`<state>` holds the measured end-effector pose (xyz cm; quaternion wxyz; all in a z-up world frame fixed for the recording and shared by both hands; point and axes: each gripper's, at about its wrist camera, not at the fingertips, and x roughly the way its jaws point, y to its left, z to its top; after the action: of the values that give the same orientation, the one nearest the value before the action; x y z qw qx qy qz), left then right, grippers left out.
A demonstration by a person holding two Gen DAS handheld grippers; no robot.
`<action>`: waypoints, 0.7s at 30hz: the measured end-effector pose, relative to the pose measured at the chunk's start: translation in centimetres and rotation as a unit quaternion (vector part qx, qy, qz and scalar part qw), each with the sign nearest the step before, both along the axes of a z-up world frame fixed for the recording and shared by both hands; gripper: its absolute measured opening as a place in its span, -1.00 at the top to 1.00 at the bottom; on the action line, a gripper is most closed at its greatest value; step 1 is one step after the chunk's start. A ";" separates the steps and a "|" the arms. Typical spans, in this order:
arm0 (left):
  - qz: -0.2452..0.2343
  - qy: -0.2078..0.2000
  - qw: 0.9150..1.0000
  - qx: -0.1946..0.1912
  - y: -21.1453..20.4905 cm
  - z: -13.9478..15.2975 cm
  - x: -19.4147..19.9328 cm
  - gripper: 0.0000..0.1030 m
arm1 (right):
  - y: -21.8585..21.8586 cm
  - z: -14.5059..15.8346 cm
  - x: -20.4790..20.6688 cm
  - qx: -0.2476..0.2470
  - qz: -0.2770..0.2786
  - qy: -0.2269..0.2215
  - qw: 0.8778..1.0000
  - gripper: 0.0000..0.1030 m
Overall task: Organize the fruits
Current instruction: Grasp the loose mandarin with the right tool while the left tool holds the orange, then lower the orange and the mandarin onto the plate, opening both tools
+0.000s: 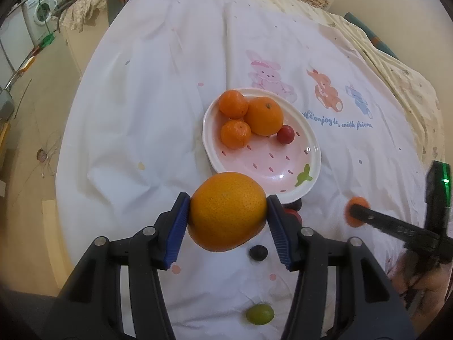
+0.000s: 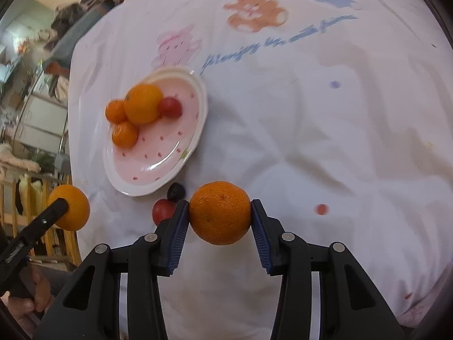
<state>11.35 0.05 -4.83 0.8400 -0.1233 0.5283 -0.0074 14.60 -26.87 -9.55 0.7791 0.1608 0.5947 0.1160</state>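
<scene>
My left gripper (image 1: 228, 221) is shut on a large orange (image 1: 226, 211), held above the white cloth just in front of the pink strawberry plate (image 1: 269, 161). My right gripper (image 2: 220, 218) is shut on a mandarin (image 2: 220, 212), lifted off the cloth to the right of the plate (image 2: 153, 164). On the plate lie two mandarins (image 1: 233, 103), an orange (image 1: 264, 115) and a small red fruit (image 1: 285, 134). The right wrist view shows the left gripper's orange (image 2: 70, 206) at the far left. In the left wrist view the right gripper's mandarin (image 1: 355, 212) is blurred.
Loose on the cloth near me are a dark grape (image 1: 258, 252), a green grape (image 1: 260, 314) and a red fruit (image 2: 162, 211) partly hidden by a finger. The cloth-covered bed (image 1: 158, 90) drops off to floor at the left. A person's hand (image 1: 421, 283) holds the right gripper.
</scene>
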 end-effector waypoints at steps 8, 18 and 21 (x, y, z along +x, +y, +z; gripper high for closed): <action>-0.009 -0.015 1.000 0.010 -0.8 0.3 0.0 0.02 | -3.6 3.0 -0.8 0.015 -0.045 -0.048 0.998 0.11; -0.016 -0.041 0.999 0.018 0.0 3.4 1.2 0.02 | -3.0 7.7 1.5 0.064 -0.039 -0.134 0.988 0.11; -0.021 -0.045 0.998 0.023 0.1 4.0 2.5 0.02 | -2.3 8.1 2.9 0.076 -0.035 -0.140 0.987 0.11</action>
<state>13.83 0.17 -0.86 0.8654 -0.0924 0.4921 -0.0189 17.47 -29.16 -1.42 0.8440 0.2227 0.4627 0.1546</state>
